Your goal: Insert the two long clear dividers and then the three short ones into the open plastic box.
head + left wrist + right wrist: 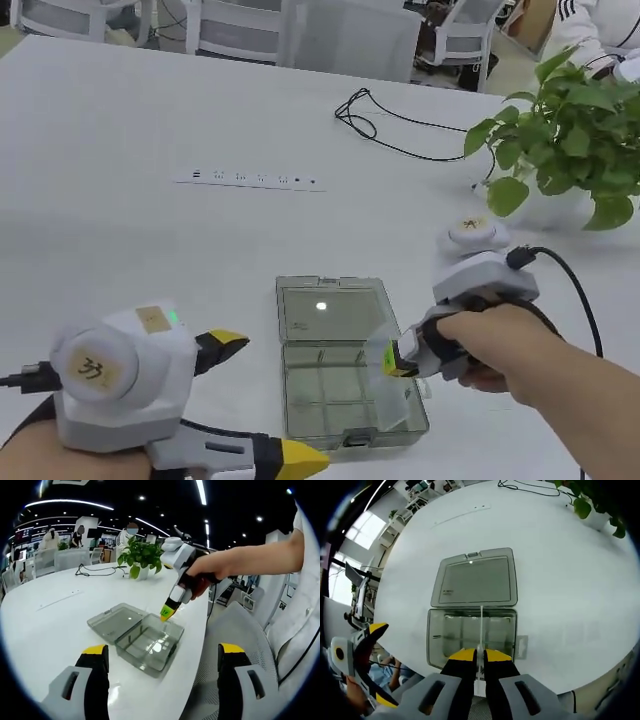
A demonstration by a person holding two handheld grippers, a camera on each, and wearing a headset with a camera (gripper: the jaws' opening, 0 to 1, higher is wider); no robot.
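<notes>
While the work looks to be somewhere in its middle, the nearest thing in the head view is the left claw, at about 7 o'clock from the box, its yellow-tipped jaws spread wide and holding nothing. Just beyond it on the white counter lies the smoky clear plastic box, opened flat, with its base tray nearer and its hinged lid laid back at 12 o'clock from the tray. Reaching in from 3 o'clock, the right claw is clenched on a thin clear plastic divider. In the right gripper view the divider shows edge-on as a pale line crossing the tray, and whether it is a long or a short one, or already seated, I cannot tell. Faint grid lines cross the tray floor; they may be dividers already slotted in or only moulded ribs, so the count done is uncertain. By my reading, this piece at least remains to be pressed home. Farther off sit a white power strip at 11 o'clock, a black cable at 12 o'clock, and a green leafy potted plant at 2 o'clock.
</notes>
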